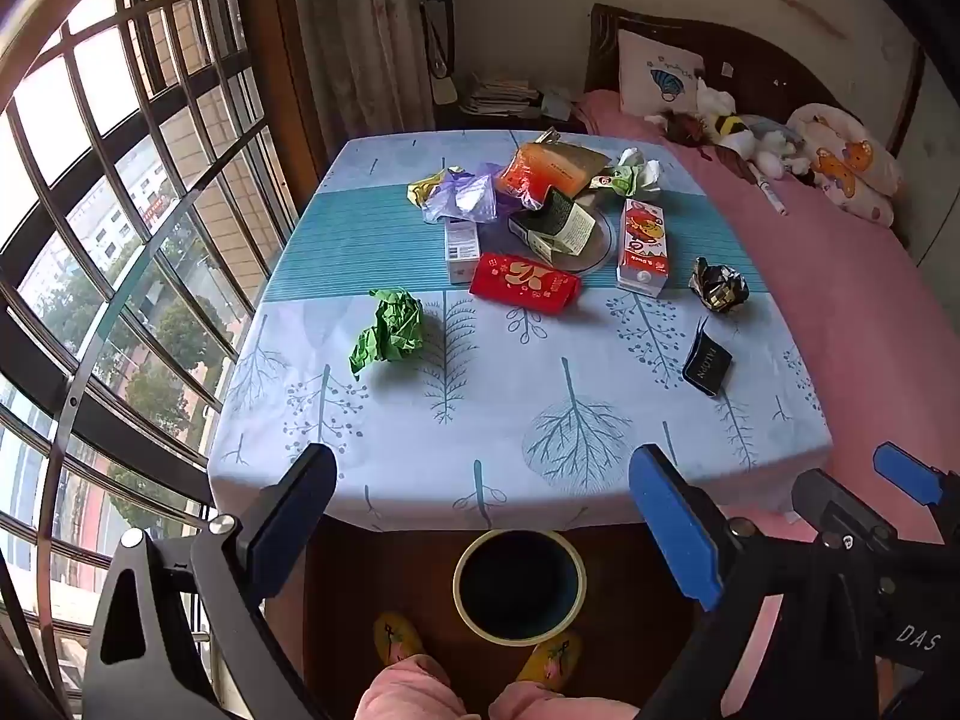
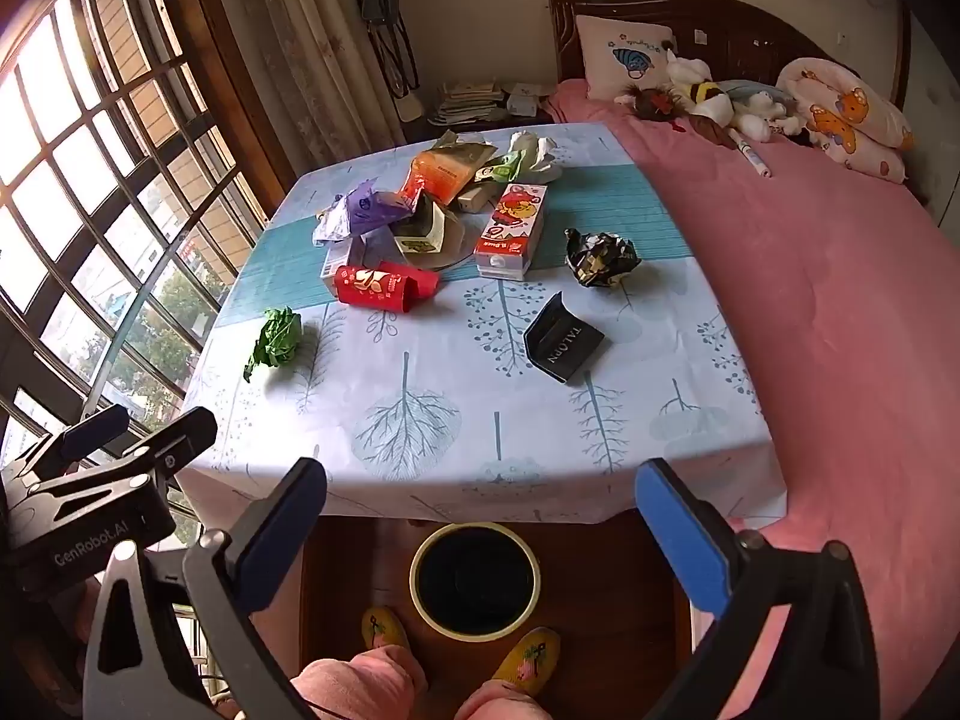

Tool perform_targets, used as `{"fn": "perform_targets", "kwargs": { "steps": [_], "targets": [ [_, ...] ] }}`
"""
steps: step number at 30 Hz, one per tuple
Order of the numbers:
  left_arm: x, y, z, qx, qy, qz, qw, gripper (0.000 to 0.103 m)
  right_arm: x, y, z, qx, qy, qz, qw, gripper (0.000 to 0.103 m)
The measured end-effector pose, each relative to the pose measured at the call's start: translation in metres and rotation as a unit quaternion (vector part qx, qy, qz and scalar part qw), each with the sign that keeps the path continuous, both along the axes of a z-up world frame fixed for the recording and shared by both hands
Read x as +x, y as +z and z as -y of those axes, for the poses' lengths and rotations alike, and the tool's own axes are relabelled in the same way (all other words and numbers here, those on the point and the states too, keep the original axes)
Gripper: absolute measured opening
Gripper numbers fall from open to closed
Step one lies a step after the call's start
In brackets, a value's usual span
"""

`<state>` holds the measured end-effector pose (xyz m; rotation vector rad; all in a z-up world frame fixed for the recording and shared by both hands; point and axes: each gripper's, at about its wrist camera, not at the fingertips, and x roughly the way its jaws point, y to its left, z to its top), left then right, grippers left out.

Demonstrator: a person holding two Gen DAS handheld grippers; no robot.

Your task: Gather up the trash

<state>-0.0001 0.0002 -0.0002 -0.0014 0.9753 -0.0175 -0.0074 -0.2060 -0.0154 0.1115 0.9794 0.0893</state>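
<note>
Trash lies on a tree-print tablecloth (image 1: pixel 540 420) (image 2: pixel 456 420): a crumpled green paper (image 1: pixel 393 327) (image 2: pixel 277 339), a red packet (image 1: pixel 523 283) (image 2: pixel 384 288), a red-and-white carton (image 1: pixel 644 249) (image 2: pixel 510 229), a black-and-gold foil ball (image 1: pixel 719 286) (image 2: pixel 602 258), a small black box (image 1: pixel 708 365) (image 2: pixel 563 343), and a heap of wrappers (image 1: pixel 528 192) (image 2: pixel 414 198). A yellow-rimmed bin (image 1: pixel 519 585) (image 2: pixel 474 579) stands on the floor below the table's near edge. My left gripper (image 1: pixel 486 531) and right gripper (image 2: pixel 483 531) both hang open and empty above the bin.
A barred window (image 1: pixel 120 240) fills the left side. A pink bed (image 1: pixel 840 300) (image 2: pixel 828 300) with pillows and plush toys borders the table on the right. A person's yellow slippers (image 1: pixel 549 657) and pink-clad knees stand beside the bin.
</note>
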Motion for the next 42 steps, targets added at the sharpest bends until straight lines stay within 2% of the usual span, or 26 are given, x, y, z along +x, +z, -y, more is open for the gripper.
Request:
{"fn": "perform_targets", "kwargs": {
  "steps": [10, 22, 30, 42],
  "targets": [
    [0.001, 0.0, -0.002, -0.007, -0.005, 0.0, 1.0, 0.097, -0.001, 0.005, 0.002, -0.013, -0.018, 0.001, 1.0, 0.103],
    [-0.009, -0.001, 0.006, -0.01, -0.026, 0.0, 0.9996, 0.097, -0.006, -0.001, 0.002, -0.014, -0.014, 0.0, 1.0, 0.103],
    [-0.009, -0.003, 0.002, -0.007, -0.012, 0.013, 0.9998, 0.097, -0.003, -0.003, 0.001, -0.028, -0.023, 0.005, 0.999, 0.103],
    [-0.008, -0.011, 0.0, 0.018, 0.003, 0.041, 0.999, 0.097, 0.003, -0.006, -0.003, -0.042, -0.027, 0.007, 0.999, 0.103]
  ]
}}
